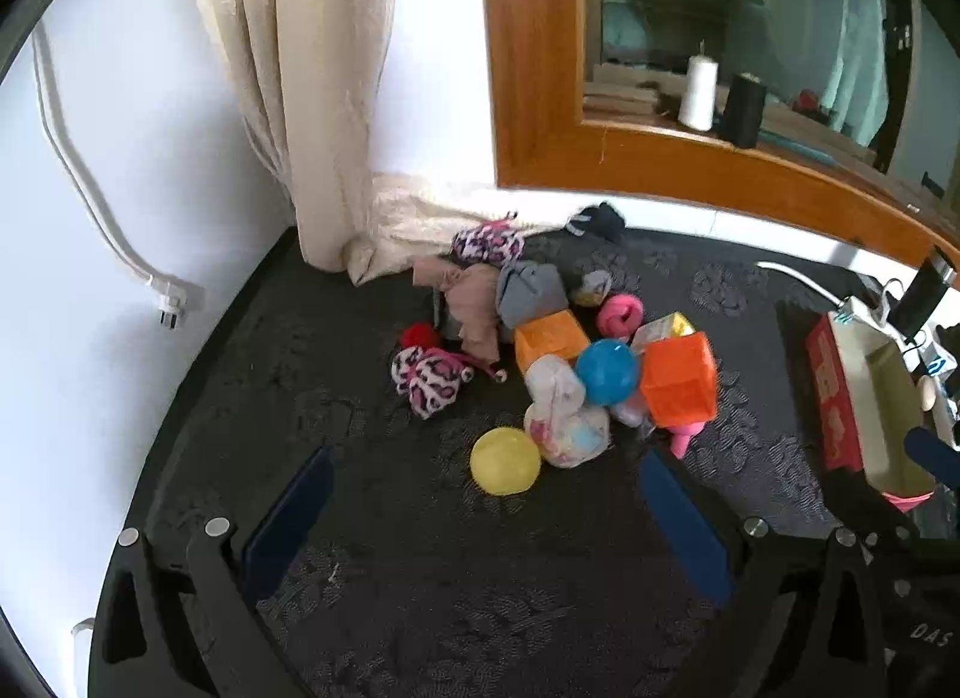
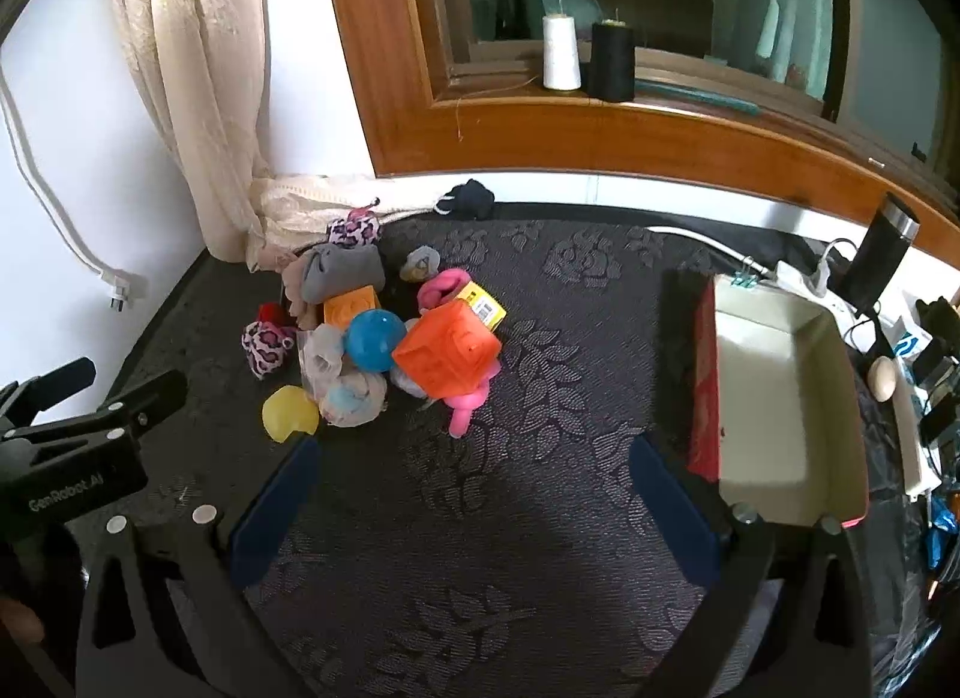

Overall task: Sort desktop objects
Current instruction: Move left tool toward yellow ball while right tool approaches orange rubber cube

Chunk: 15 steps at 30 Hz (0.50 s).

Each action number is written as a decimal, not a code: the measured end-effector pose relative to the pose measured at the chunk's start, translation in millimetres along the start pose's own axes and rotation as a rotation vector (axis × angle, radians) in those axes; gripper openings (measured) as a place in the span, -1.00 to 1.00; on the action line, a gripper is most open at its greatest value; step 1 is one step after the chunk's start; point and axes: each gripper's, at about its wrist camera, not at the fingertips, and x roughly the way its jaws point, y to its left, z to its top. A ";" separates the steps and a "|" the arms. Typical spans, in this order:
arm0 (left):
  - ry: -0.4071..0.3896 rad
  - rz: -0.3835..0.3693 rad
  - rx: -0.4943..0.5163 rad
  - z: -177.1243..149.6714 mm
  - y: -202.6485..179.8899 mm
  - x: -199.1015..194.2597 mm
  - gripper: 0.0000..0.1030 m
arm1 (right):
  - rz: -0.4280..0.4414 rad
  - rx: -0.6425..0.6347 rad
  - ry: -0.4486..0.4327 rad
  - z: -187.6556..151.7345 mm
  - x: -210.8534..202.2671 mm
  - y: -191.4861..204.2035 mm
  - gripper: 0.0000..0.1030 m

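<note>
A heap of toys and rolled socks lies on the dark patterned tablecloth [image 2: 540,290]. In it are a big orange cube [image 1: 679,381] [image 2: 447,348], a smaller orange block [image 1: 551,338], a blue ball [image 1: 607,371] [image 2: 374,339], a yellow ball [image 1: 505,461] [image 2: 288,413], leopard-print socks [image 1: 429,379] [image 2: 264,347] and a pale sock bundle [image 1: 564,419] [image 2: 348,392]. My left gripper [image 1: 486,482] is open, just short of the yellow ball. My right gripper [image 2: 474,473] is open over bare cloth, right of the heap.
An open cream box with red sides [image 2: 780,392] [image 1: 864,398] stands at the right. A curtain [image 1: 312,98] hangs at the back left beside a wooden window frame [image 2: 540,134] holding two thread spools [image 2: 561,53]. A black flask [image 2: 882,254] and cables lie far right.
</note>
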 end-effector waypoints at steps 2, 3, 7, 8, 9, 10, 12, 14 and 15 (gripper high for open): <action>0.026 -0.009 -0.009 -1.3 3.8 8.5 1.00 | 0.005 0.006 0.017 1.6 6.1 -3.3 1.00; 0.039 -0.013 -0.013 -2.0 5.8 12.8 1.00 | 0.007 0.008 0.025 2.3 9.1 -5.0 1.00; 0.091 -0.031 -0.031 -4.6 13.5 29.8 1.00 | 0.016 0.020 0.059 5.4 21.3 -11.6 1.00; 0.104 -0.035 -0.036 -5.3 15.4 34.1 1.00 | 0.018 0.022 0.067 6.2 24.4 -13.2 1.00; 0.117 -0.039 -0.040 -5.9 17.3 38.3 1.00 | 0.021 0.025 0.075 7.0 27.4 -14.9 1.00; 0.129 -0.044 -0.045 -6.6 19.2 42.6 1.00 | 0.023 0.028 0.084 7.8 30.5 -16.5 1.00; 0.155 -0.052 -0.054 -7.9 23.1 51.1 1.00 | 0.020 0.035 0.096 8.6 35.4 -18.3 1.00; 0.181 -0.061 -0.063 -9.2 26.9 59.7 1.00 | 0.011 0.042 0.106 8.9 39.5 -19.3 1.00; 0.194 -0.065 -0.067 -9.8 28.9 63.9 1.00 | 0.007 0.045 0.111 9.1 41.6 -19.8 1.00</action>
